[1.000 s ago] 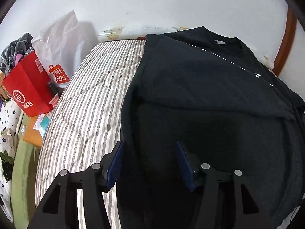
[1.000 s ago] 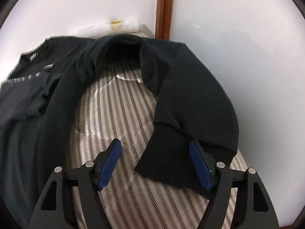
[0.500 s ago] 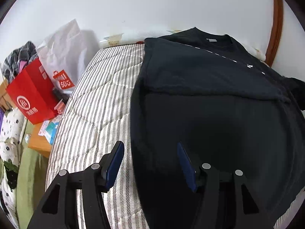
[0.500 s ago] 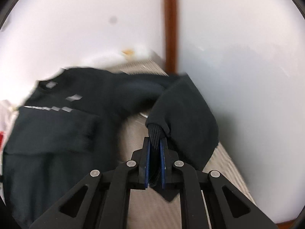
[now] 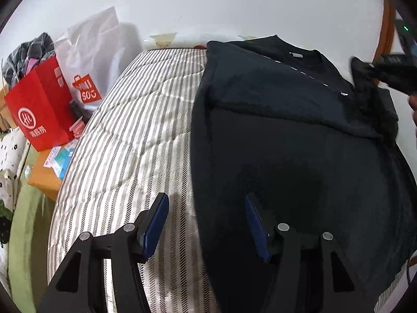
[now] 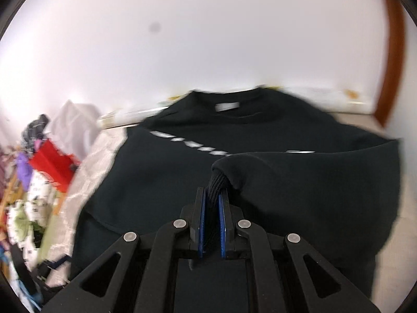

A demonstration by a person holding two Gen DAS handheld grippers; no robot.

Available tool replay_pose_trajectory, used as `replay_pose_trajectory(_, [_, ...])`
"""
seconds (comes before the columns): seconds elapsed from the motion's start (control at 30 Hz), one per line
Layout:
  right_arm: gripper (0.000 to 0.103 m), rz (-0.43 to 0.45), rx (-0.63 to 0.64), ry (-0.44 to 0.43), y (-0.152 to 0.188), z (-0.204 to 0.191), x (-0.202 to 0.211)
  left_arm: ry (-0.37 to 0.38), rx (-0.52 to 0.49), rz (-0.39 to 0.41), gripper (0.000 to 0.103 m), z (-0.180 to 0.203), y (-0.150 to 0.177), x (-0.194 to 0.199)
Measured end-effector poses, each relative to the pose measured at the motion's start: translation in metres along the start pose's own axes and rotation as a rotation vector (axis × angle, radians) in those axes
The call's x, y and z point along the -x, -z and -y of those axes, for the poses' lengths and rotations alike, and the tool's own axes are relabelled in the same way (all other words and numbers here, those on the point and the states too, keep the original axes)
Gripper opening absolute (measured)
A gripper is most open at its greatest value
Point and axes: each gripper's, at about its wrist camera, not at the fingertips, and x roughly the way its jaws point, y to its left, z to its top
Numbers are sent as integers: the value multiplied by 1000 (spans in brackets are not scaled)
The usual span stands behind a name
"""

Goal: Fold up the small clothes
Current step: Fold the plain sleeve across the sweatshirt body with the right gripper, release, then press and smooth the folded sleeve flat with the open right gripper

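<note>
A black sweatshirt [image 5: 286, 143] lies flat on the striped mattress [image 5: 135, 135], collar toward the wall, with one sleeve folded across its chest. My left gripper [image 5: 206, 221] hovers open over the sweatshirt's left edge near the hem, with nothing pinched between the blue pads. My right gripper [image 6: 211, 203] is shut on the ribbed cuff [image 6: 216, 186] of the other sleeve and holds it lifted over the sweatshirt's chest [image 6: 169, 172]. In the left wrist view that right gripper [image 5: 391, 70] appears blurred at the right edge, with the sleeve hanging from it.
A red paper bag [image 5: 39, 104] and a white shopping bag [image 5: 93, 60] stand left of the mattress by the wall. An orange box [image 5: 44, 177] and patterned bedding [image 5: 13, 156] lie lower left. A brown door frame [image 6: 393, 60] runs up the right side.
My right gripper closed on the sleeve cuff, lifted it off the mattress and swung it left over the sweatshirt. My left gripper drifted slightly left toward the garment's edge, staying open.
</note>
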Motion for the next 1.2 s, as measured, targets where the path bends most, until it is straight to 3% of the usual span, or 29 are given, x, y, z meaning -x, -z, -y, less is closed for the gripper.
replay_pose_trajectory(0.23, [9,-39,75,-115,-16,-62,-51,1,-1,12,64,-6,2,-3])
replay_pose_trajectory(0.37, [13,-112,83,-181,-13,-69,-68,1,13,18,65,-6,1,-4])
replay_pose_trajectory(0.43, [27,-118,83,-189,-11,-66,-65,-4,13,25,66,-5,2,-4])
replay_pose_trajectory(0.63, [57,13,124,-7,10,-27,-18,-1,11,29,66,-4,2,-5])
replay_pose_trajectory(0.8, [58,10,103,137,47,32,14,-3,-1,22,73,-3,3,-5])
replay_pose_trajectory(0.97, [57,9,-14,309,86,100,33,-6,-6,19,75,-3,3,-6])
replay_pose_trajectory(1.2, [57,-82,-151,309,117,150,18,-14,-3,13,81,-4,3,-7])
